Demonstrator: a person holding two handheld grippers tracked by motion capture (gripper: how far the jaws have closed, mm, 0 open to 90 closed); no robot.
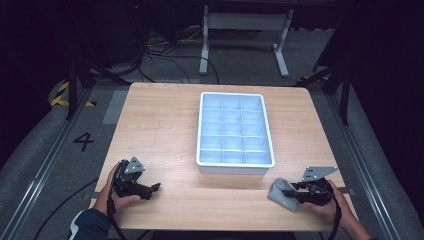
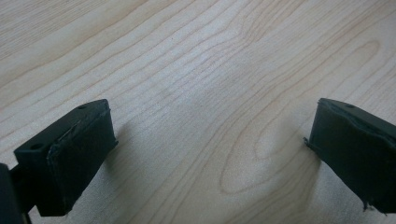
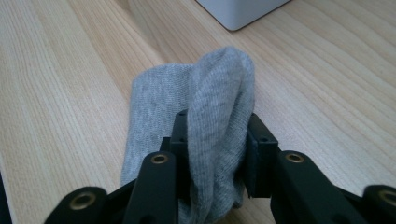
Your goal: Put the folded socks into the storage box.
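Grey cloth (image 3: 205, 140) sits at the near right corner of the counter (image 1: 160, 125), just in front of the tray's (image 1: 236, 169) near right corner but not touching it. In the right gripper view a fold of it stands up between my pads, bunched & pinched; the rest lies flat on the wood to the left of the fold. Knit texture, plain grey, no print I can make out.

My right hand-held gripper (image 3: 217, 135) is clamped on that fold: both pads press into the fabric, one each side. It lies low over the counter, pointing left toward the middle as the high view (image 1: 290, 192) has it, w/ my right hand (image 1: 330, 205) behind it & the grey plate on top.

Tray is white w/ a grid of small compartments, set lengthwise in the centre-right of the counter, long side running away from me. Its compartments look bare, tho the far ones are too small to tell. One white corner of it shows at the top of the right gripper view.

My left hand-held gripper (image 1: 152, 189) is at the near left corner, well apart from cloth & tray, pointing right. It's released: in the left gripper view the pads stand wide w/ only bare wood grain between them (image 2: 210, 154), tips close to the surface. Left hand (image 1: 117, 192) wraps the body, dark sleeve at the counter's edge.

Beyond the counter: grey floor, cables, a white frame.
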